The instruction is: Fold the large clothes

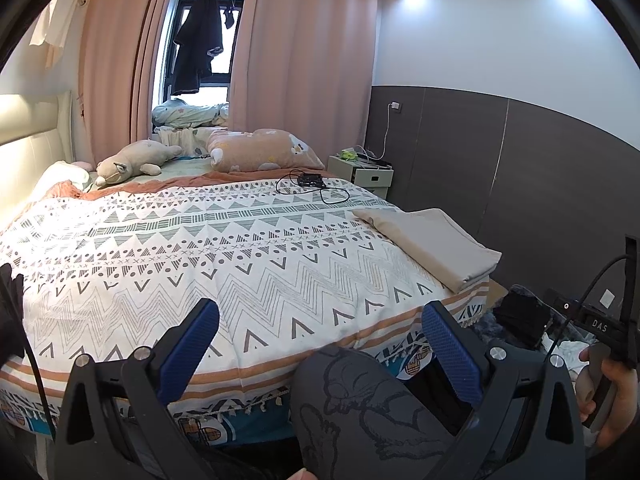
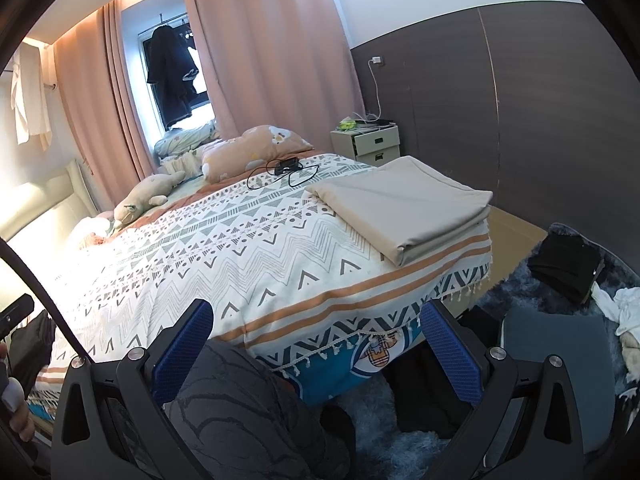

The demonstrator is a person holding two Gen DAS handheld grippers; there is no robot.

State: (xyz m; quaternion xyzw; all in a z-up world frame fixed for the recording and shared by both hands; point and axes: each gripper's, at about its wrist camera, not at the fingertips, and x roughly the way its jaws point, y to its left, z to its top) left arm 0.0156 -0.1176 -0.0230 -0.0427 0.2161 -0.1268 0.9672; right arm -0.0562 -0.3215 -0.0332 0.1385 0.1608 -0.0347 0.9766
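A beige cloth (image 1: 432, 246) (image 2: 404, 208) lies folded flat on the bed's near right corner. It rests on a white bedspread (image 1: 192, 260) (image 2: 208, 248) with a grey zigzag pattern. My left gripper (image 1: 320, 332) is open, held above the bed's foot edge with nothing between its blue pads (image 1: 192, 344). My right gripper (image 2: 316, 332) is open too, low at the foot of the bed, left of the beige cloth and apart from it. A person's knee in grey printed trousers (image 1: 360, 400) (image 2: 248, 412) fills the space below both grippers.
A black device with a cable (image 1: 310, 180) (image 2: 286, 167), a pink pillow (image 1: 260, 150) and a plush toy (image 1: 128, 164) lie at the bed's head. A nightstand (image 2: 368, 142) stands by the dark wall. Black clothes (image 2: 564, 264) and white items (image 2: 624, 304) lie on a blue rug (image 2: 400, 452).
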